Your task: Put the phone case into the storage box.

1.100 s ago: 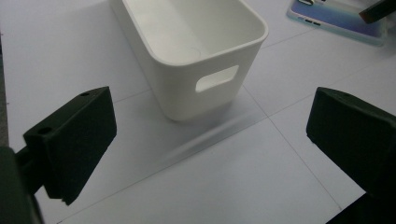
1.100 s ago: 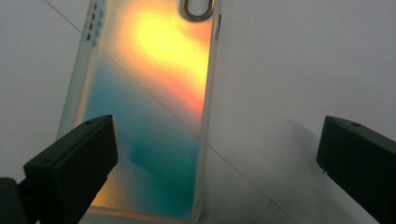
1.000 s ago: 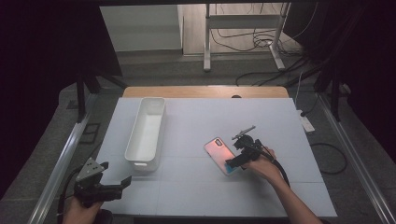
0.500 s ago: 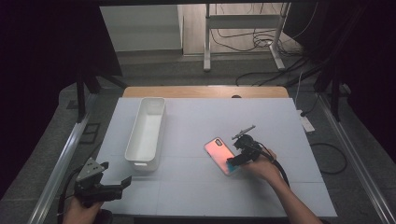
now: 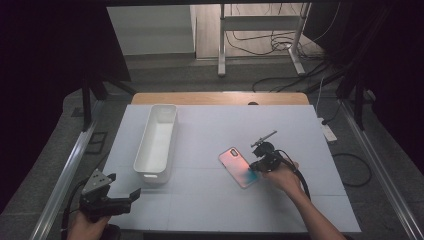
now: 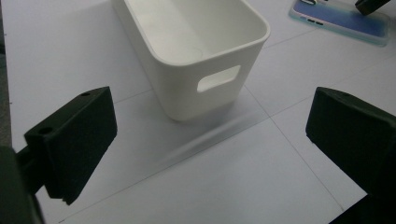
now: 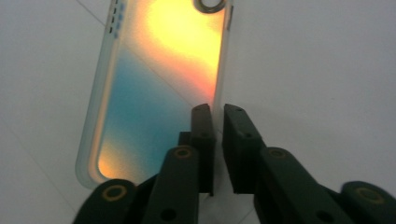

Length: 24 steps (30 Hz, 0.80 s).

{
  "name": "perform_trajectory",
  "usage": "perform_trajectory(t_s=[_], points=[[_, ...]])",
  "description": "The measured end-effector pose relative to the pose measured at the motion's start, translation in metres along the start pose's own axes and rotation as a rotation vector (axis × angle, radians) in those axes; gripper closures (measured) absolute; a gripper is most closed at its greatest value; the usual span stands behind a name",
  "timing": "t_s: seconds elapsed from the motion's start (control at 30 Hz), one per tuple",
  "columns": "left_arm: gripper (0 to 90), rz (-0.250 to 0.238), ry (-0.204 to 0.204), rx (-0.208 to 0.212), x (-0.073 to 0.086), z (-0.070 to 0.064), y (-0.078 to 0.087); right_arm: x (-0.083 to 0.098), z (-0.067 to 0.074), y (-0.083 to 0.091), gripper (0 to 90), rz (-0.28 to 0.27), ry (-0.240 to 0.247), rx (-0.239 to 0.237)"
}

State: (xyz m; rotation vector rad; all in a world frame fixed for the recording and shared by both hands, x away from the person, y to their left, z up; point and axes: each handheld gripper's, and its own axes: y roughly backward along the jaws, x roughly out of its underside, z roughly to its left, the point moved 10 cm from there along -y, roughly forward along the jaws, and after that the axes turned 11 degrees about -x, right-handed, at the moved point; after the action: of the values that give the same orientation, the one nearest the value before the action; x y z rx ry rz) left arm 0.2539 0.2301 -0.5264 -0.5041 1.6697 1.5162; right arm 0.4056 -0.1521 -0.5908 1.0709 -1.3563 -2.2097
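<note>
**Jaws closing on the phone case's long edge**

We judge the phone case light, thin, somewhat flexible and slick, best pinched by its raised rim. It lies flat on the white desk, right of the white bin. Our right gripper has just been closing: its jaws straddle the case's long edge, nearly together. The left gripper rests wide apart near the bin.

A lab – dark curtains, floor cables, white table.
</note>
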Motion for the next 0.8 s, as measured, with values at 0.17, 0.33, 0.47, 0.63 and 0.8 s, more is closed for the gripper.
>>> perform_trajectory(t_s=[0.17, 0.33, 0.47, 0.63, 0.8], points=[[2.8, 0.006, -0.013, -0.014, 0.0, -0.001, 0.0, 0.0, 0.0, 0.0, 86.7, 0.009, -0.019, 0.006], [4.3, 0.022, 0.001, -0.015, 0.001, 0.001, -0.002, -0.001, 0.0, 0.0, 87.9, 0.007, -0.047, 0.013], [3.6, 0.02, 0.023, -0.019, 0.001, 0.003, -0.002, -0.001, -0.001, 0.001, 88.0, -0.009, -0.057, 0.018], [0.7, 0.01, 0.017, -0.021, 0.0, 0.002, -0.001, -0.005, 0.0, 0.009, 88.0, -0.055, -0.05, 0.002], [0.9, 0.002, 0.013, -0.022, -0.001, 0.002, 0.0, -0.006, 0.003, 0.021, 88.1, -0.103, -0.034, 0.005]])
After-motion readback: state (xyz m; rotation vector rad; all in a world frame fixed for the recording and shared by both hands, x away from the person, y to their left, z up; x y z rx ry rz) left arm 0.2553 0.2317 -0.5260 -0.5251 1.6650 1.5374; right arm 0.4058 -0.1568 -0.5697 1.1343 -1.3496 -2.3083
